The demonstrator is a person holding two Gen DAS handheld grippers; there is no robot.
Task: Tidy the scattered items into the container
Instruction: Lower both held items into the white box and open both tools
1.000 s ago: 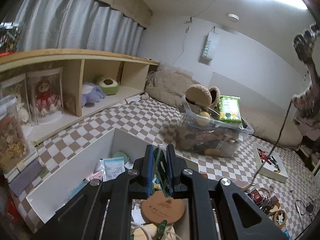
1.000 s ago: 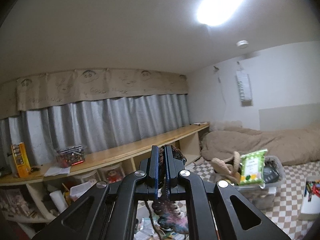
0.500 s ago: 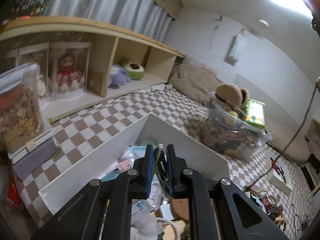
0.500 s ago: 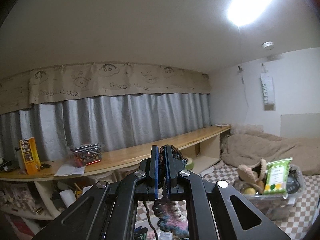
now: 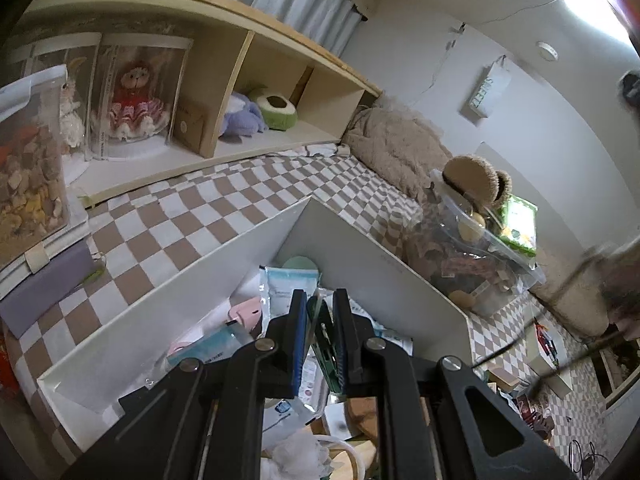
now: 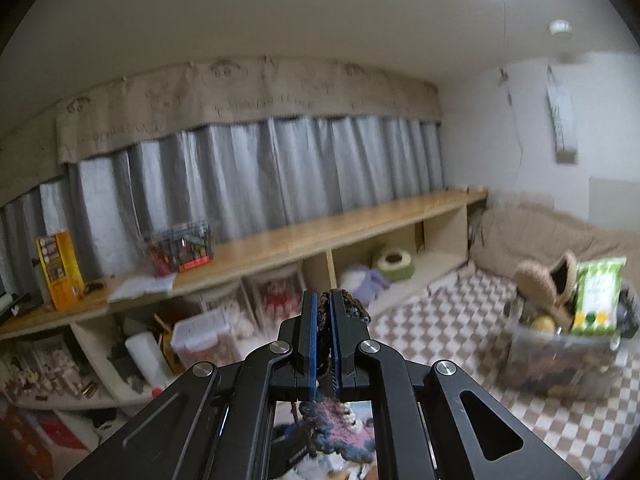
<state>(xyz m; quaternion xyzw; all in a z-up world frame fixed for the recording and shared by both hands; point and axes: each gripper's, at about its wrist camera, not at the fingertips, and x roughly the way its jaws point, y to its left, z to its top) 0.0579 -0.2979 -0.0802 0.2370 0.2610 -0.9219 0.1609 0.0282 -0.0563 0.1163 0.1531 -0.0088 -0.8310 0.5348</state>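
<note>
My left gripper (image 5: 318, 300) is shut on a thin green flat item (image 5: 326, 344) that stands upright between its blue pads. It hangs over the open white box (image 5: 160, 300), which holds packets, a pink item and other small things. My right gripper (image 6: 323, 320) is shut on a crocheted piece (image 6: 340, 436) in brown, pink and blue, which dangles below the jaws. In the left wrist view that crocheted piece (image 5: 620, 280) and its thin cord show blurred at the right edge, above the floor beside the box.
A clear plastic bin (image 5: 480, 256) with fuzzy slippers and a green wipes pack stands behind the box on the checkered mat (image 5: 192, 216). A low wooden shelf (image 5: 224, 80) holds dolls and plush toys. Small items (image 5: 540, 380) lie scattered at the right.
The left gripper has sunk closer to the white box and rolled a little, still holding the green item. The right gripper has dropped and tipped down, so the shelf and floor now show.
</note>
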